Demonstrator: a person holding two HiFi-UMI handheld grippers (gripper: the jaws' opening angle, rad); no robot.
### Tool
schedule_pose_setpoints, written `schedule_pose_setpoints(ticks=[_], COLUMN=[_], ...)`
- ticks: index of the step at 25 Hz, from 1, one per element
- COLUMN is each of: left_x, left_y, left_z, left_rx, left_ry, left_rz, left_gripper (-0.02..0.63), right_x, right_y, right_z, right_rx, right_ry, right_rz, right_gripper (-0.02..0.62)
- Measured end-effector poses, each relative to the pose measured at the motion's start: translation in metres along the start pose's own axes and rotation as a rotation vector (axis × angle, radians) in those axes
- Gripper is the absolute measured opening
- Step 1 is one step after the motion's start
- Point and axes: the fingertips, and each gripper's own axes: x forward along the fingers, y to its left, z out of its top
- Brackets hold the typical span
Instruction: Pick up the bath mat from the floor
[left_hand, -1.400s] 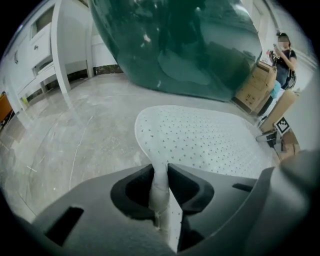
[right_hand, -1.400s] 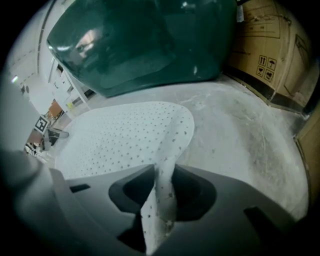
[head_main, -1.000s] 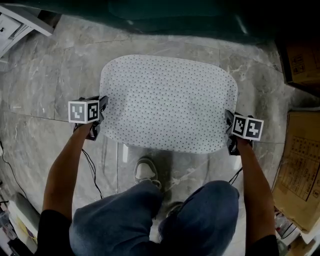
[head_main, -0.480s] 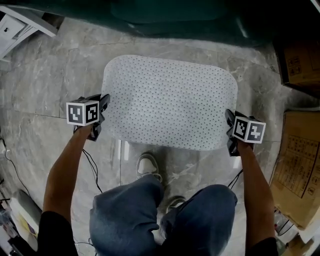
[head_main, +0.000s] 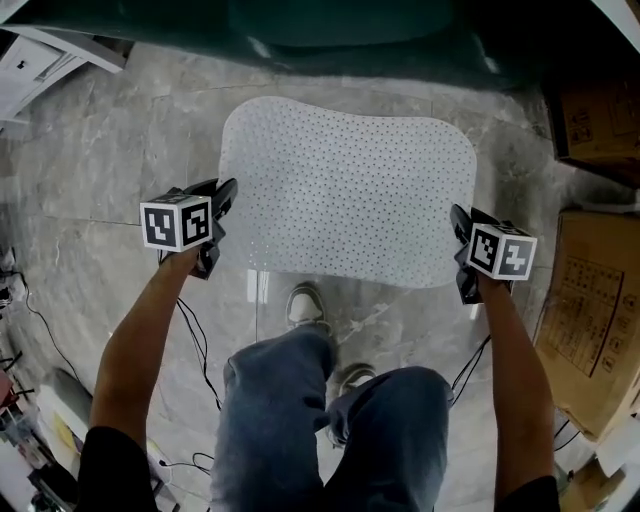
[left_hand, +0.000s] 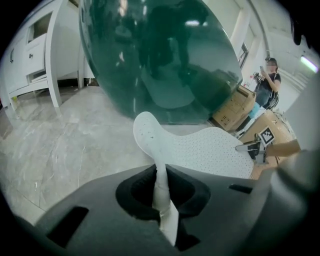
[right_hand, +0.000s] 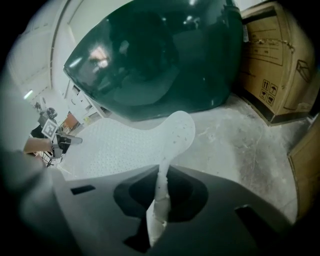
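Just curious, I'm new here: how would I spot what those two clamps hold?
Find the big dark green tub. Before it, over the grey marble floor, is the bath mat, gripped at its sides by the left gripper and right gripper. It alone is white, rounded and dotted with holes.

A dark green tub (head_main: 340, 25) borders the grey marble floor (head_main: 90, 170), with cardboard boxes (head_main: 595, 310) at right.

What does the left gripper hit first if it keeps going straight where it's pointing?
The left gripper is shut on the edge of the bath mat, which would travel with it. Beyond, the dark green tub looks first in line, low on its wall, though depth is unclear.
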Motion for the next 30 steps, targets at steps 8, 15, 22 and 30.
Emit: schedule_pose_setpoints(ticks=[8,15,22,30], left_x=[-0.080,-0.171,-0.257,-0.347], left_y=[-0.032,-0.066,-0.094,-0.123], left_z=[0.053,0.113,0.160,0.214], left_rx=[-0.010,-0.014,-0.010,-0.015], left_ry=[-0.008,-0.040,-0.061,-0.127], left_rz=[-0.020,-0.022,-0.022,-0.017], left_gripper=[0.032,0.032,0.032,0.032], right_x=[-0.086,-0.177,-0.264,-0.357], right_y=[0.036,0.077,0.111,0.141], right_z=[0.055,0.111,0.163,0.209], right_rx=[-0.007,-0.018,-0.046,-0.049], right_ry=[-0.028,-0.047,-0.076,-0.133], right_rz=[-0.003,-0.002,-0.012,-0.019], right_gripper=[0.025,0.025,0.025,0.026])
